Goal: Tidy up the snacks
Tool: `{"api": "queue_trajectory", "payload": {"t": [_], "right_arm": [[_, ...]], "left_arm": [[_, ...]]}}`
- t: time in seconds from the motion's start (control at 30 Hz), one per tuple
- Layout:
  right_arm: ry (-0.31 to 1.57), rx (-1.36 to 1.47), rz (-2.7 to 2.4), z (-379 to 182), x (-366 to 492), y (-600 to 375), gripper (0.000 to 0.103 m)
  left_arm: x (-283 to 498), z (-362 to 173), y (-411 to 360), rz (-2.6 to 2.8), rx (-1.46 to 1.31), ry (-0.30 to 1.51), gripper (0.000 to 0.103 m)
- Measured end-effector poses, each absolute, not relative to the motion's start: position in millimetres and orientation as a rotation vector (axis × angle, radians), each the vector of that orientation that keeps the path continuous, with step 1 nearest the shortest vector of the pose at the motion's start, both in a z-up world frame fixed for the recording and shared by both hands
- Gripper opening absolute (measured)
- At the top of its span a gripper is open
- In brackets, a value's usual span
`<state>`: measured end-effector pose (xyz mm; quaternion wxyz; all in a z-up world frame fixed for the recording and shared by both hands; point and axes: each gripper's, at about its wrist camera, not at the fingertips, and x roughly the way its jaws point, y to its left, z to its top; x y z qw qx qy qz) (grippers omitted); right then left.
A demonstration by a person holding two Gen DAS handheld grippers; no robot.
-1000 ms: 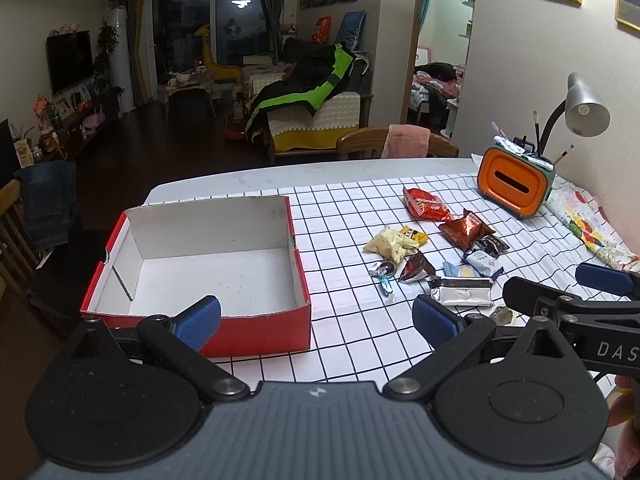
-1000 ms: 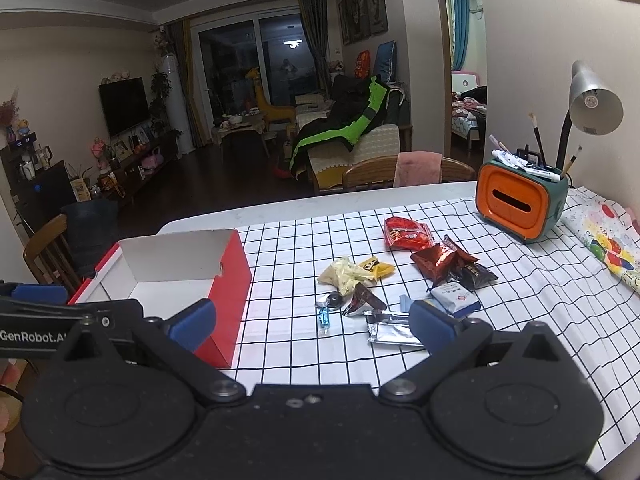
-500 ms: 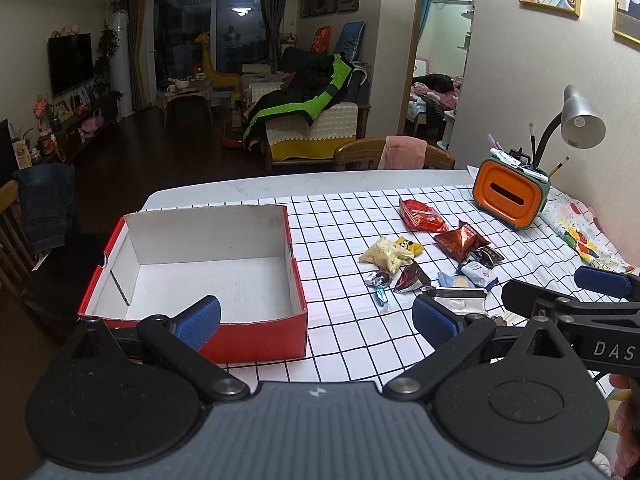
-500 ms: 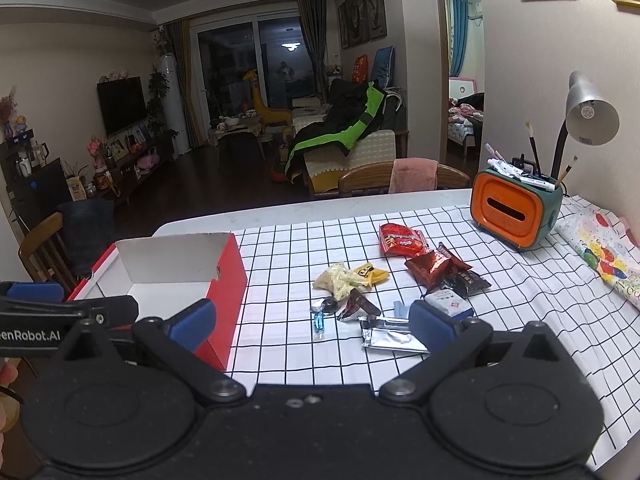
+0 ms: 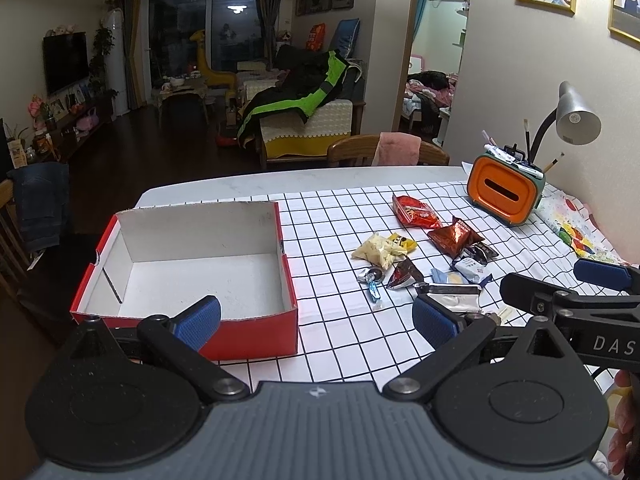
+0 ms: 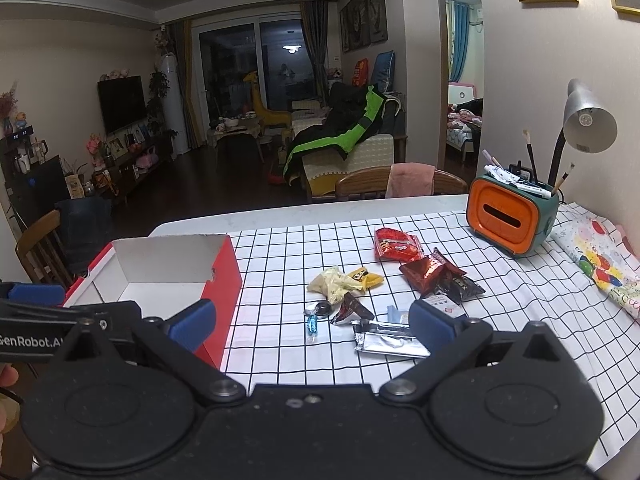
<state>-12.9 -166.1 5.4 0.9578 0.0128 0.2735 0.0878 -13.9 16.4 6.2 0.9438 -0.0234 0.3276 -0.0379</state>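
Your left gripper (image 5: 316, 318) and right gripper (image 6: 312, 326) both hang spread wide and empty above the table's (image 5: 344, 344) near edge. Beyond, the red box (image 5: 192, 272) sits left; the snacks (image 5: 424, 264) lie mid-table, the orange holder (image 5: 504, 192) farthest.

Red cardboard box (image 5: 192, 272) looks matt and a bit rough inside, snack wrappers (image 5: 454, 236) are shiny crinkly foil, checked cloth (image 5: 344, 344) smooth, lamp (image 6: 588, 120) brushed metal.
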Motion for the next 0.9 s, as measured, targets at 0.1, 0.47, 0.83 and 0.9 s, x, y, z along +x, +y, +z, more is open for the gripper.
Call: {"api": "queue_trajectory", "payload": {"t": [0.1,0.47,0.83,0.9], "right_arm": [[0.554,0.023,0.183,5,-12,-166,0.103],[0.547,0.016,0.188,7,-16,-166,0.103],[0.542,0.011,0.179,3,-5,-180,0.103],[0.549,0.008,0.183,0,0,-183,0.103]], "left_arm": [[-14,7,16,-0.078,-0.046,0.669,0.103],[-14,8,13,-0.081,-0.044,0.669,0.103],[3,2,-3,-0.098,-0.021,0.691,0.103],[10,1,-8,-0.101,-0.018,0.699,0.103]]}}
